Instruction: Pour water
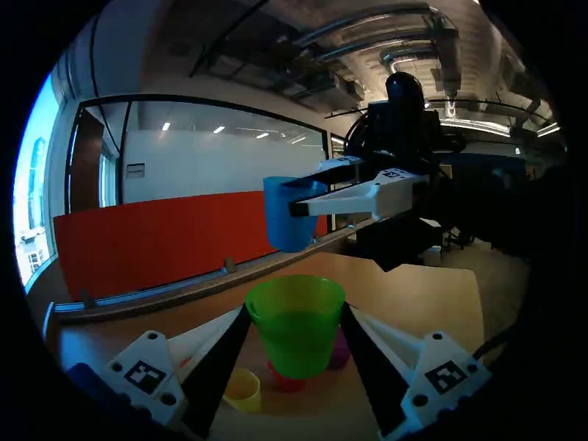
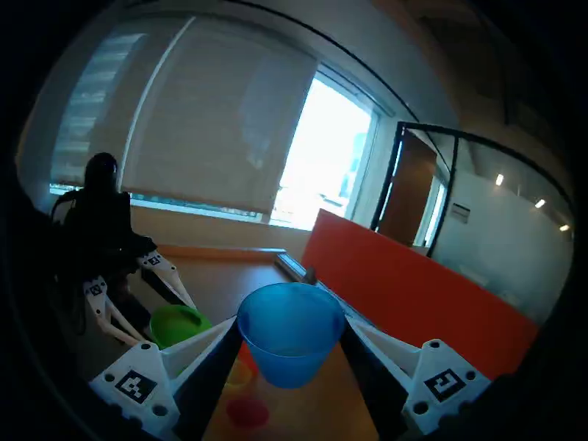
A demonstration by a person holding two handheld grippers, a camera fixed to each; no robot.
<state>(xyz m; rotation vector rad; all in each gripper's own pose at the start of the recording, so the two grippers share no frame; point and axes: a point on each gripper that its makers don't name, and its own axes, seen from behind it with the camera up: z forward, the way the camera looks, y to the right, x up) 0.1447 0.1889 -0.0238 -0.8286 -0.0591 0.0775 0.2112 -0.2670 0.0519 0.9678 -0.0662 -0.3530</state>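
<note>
Closest to my left camera is the green cup [image 1: 295, 323], pinched between the fingers of the left gripper [image 1: 294, 312]. Both fingers press on its sides just under the rim. It is translucent plastic, tapered, upright, and held above the desk [image 1: 419, 294]. Its lower part reads darker than the rim, but I cannot tell whether that is water.

Beyond and above it is the blue cup [image 1: 288, 213], gripped by the right gripper [image 1: 290, 195], whose fingers close on it from the side. It is roughly upright and well clear of the desk. From the right gripper view I look down into its open mouth. The inside is pale near the bottom, and I cannot make out a water level.

Under the green cup, three small cups sit on the desk: a yellow cup [image 1: 242, 389], a red cup [image 1: 287, 382] and a purple cup [image 1: 339, 351]. The last two are partly hidden behind the green one.

Each finger carries a black-and-white square marker [image 1: 144, 375], a pattern rather than text. A small sign [image 1: 134, 170] on the white wall is too small to read. An orange partition [image 1: 162, 235] runs along the far edge of the desk. The person holding the right gripper is a dark shape against the ceiling lights, with no detail I can see.
</note>
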